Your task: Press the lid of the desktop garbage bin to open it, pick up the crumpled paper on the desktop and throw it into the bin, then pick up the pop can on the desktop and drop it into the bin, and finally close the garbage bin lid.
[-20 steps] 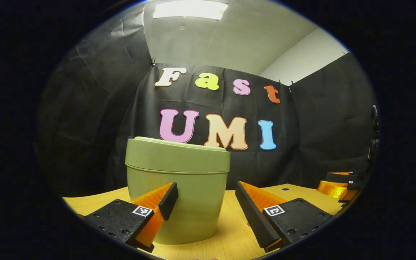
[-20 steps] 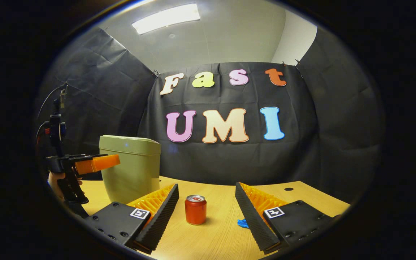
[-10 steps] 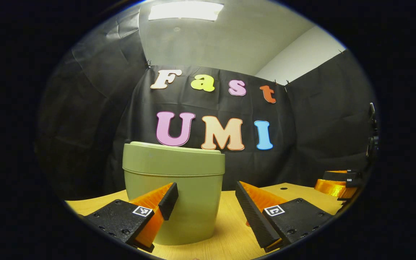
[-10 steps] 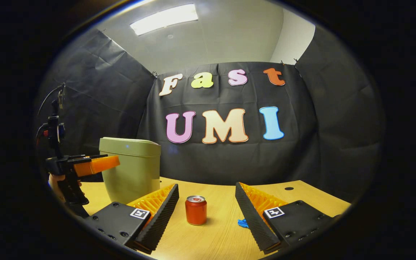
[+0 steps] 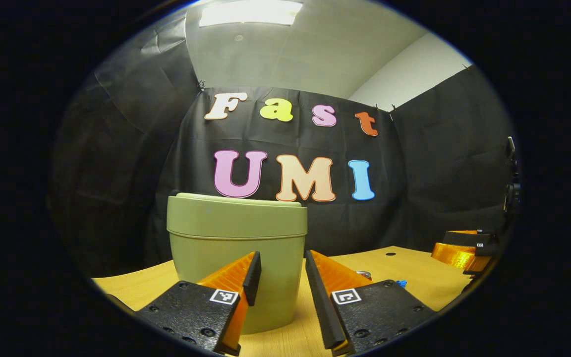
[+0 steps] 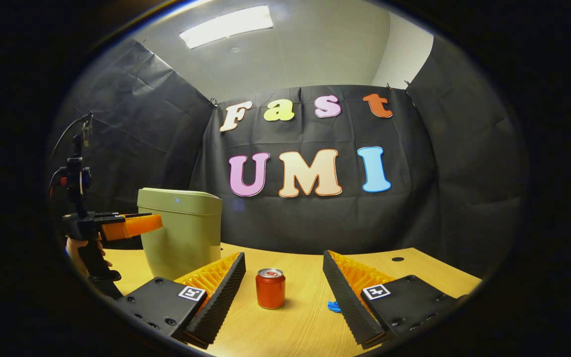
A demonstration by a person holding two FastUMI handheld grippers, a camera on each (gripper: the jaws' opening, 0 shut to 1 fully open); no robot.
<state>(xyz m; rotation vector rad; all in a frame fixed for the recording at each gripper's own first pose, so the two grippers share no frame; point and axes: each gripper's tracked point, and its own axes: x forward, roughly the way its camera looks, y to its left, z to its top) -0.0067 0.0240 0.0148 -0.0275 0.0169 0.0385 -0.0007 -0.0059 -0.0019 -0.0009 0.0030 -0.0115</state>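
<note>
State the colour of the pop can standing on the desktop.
Red, with a silver top. The pop can shows best in the right gripper view.

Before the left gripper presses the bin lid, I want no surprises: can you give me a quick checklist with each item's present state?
1. Bin lid closed, ready to press: ok.
2. Left gripper facing the bin, fingers narrowed but apart: ok.
3. Left gripper above the lid: not ok, it points at the bin's wall.
4. Pop can upright on the desktop, between the open right gripper's fingers: ok.
5. Crumpled paper reachable: cannot tell; a blue scrap shows beside the right gripper's finger.
</note>
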